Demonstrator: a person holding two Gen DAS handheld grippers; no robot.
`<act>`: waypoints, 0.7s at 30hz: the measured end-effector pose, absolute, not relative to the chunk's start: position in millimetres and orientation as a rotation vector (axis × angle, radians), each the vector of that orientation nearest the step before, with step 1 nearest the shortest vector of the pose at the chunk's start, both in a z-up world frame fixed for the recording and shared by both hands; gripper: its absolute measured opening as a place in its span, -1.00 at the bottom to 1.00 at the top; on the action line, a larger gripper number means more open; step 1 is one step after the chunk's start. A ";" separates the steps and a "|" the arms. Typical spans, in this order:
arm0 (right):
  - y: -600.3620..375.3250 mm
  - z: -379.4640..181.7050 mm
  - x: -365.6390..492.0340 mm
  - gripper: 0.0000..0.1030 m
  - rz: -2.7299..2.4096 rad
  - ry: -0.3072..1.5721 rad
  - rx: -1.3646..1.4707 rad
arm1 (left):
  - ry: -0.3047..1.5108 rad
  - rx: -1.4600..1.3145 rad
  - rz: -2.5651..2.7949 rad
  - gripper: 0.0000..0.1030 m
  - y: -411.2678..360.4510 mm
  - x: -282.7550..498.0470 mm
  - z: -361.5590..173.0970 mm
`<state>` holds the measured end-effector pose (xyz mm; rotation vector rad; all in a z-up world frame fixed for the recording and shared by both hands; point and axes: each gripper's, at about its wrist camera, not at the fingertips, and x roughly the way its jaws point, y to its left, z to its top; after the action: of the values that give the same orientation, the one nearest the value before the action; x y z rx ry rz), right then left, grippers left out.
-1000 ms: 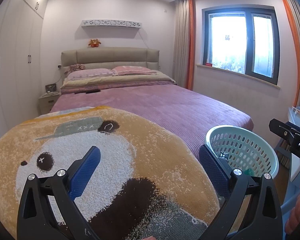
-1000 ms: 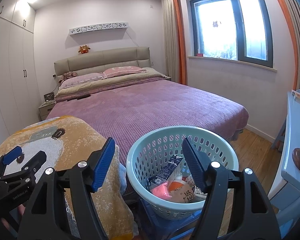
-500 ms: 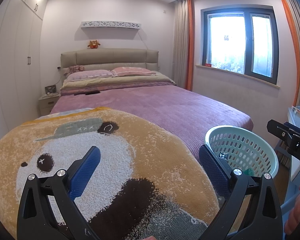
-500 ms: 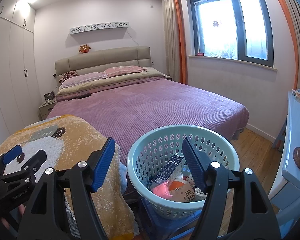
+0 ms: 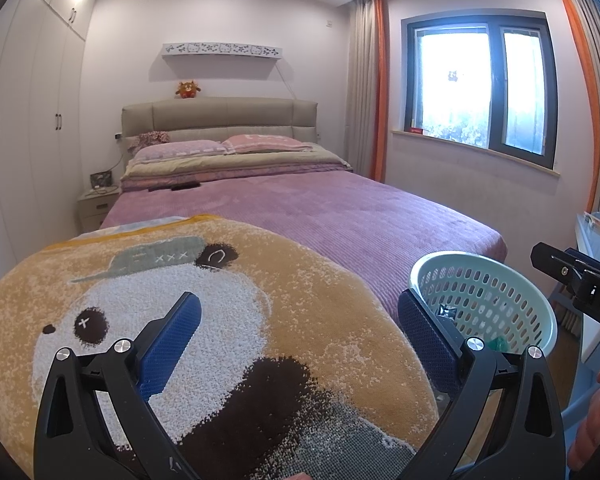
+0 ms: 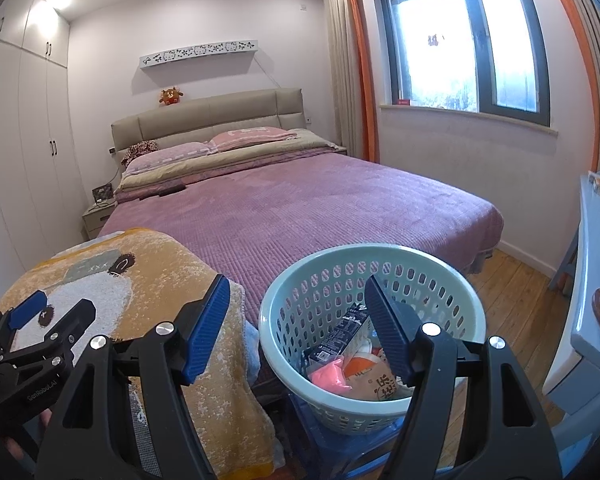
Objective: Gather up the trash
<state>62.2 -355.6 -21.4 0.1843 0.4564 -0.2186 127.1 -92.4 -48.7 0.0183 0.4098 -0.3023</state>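
A pale green plastic basket (image 6: 300, 300) stands at the foot of the bed on a blue stool. Inside lie a dark carton (image 6: 340, 336), a pink wrapper (image 6: 330, 374) and a paper packet (image 6: 376, 380). My right gripper (image 6: 296, 320) hovers open above the basket's near rim, nothing between its fingers. My left gripper (image 5: 300, 328) is open over the panda blanket (image 5: 220, 300), empty too. The basket (image 5: 480, 292) shows at the right in the left wrist view. The left gripper (image 6: 40, 312) also appears at the far left of the right wrist view.
A bed with a purple cover (image 6: 300, 200) fills the middle of the room. White wardrobes (image 5: 20, 140) line the left wall; a nightstand (image 5: 96, 204) stands by the headboard. A pale blue table (image 6: 592, 280) is at the right, above wooden floor (image 6: 512, 292).
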 end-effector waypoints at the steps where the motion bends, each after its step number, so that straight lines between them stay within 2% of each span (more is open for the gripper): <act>1: -356.4 -21.0 62.6 0.28 -0.220 0.457 0.186 | 0.409 0.019 -0.302 0.85 -92.8 127.3 -47.8; 21: -356.5 -23.5 62.2 0.28 -0.224 0.460 0.183 | 0.398 0.031 -0.306 0.85 -93.7 126.1 -45.0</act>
<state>62.2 -356.5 -23.5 0.1831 0.4599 -0.2243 126.1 -93.7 -45.0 0.0312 0.3978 -0.3058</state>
